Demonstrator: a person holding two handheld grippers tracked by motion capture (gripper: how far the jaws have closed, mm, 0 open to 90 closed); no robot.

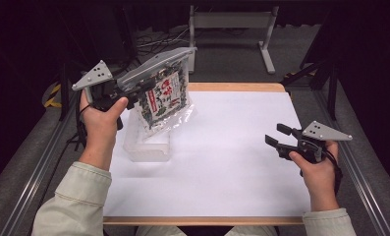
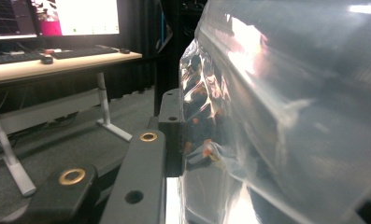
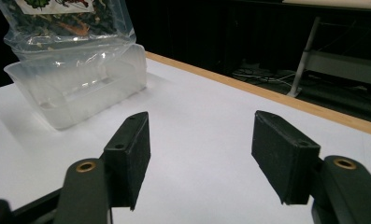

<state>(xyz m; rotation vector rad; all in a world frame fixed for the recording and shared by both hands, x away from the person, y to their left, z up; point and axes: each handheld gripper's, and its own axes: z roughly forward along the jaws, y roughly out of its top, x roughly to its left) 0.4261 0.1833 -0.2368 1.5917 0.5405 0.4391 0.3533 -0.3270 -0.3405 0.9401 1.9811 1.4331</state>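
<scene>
Pale sleeves (image 1: pixel 74 196) down at the near edge, forearms coming up from there onto a white table (image 1: pixel 222 167) with a wood rim. Right hand (image 1: pixel 318 169) parked low over the near right part of the table, gripping the right gripper (image 1: pixel 276 133), jaws spread wide apart with nothing between them; same story in the right gripper view (image 3: pixel 199 154), just bare white tabletop in the gap. Left hand (image 1: pixel 101 125) raised up over the far left corner, holding the left gripper (image 1: pixel 142 90) with its grey three-cornered plate (image 1: pixel 93 74) sticking out to the left. Jaws clamped on the upper left side of a clear plastic snack bag (image 1: pixel 162 96), printed dark green and white with a red label, silvery strip along the top edge. Bag hanging tilted in the air, bottom end dangling right above a clear plastic tub (image 1: pixel 146 145), which sits on the left side of the table. Can't really tell if the bag's bottom touches the tub or just hovers inside the rim. From the right gripper view, bag (image 3: pixel 64 23) over tub (image 3: pixel 78 81) at the far left. Left gripper view mostly shiny crinkled bag (image 2: pixel 286 116) pressed against one black jaw; off to the left, a desk (image 2: pixel 43 65) with monitors (image 2: pixel 57 16) and a keyboard (image 2: pixel 80 50).
</scene>
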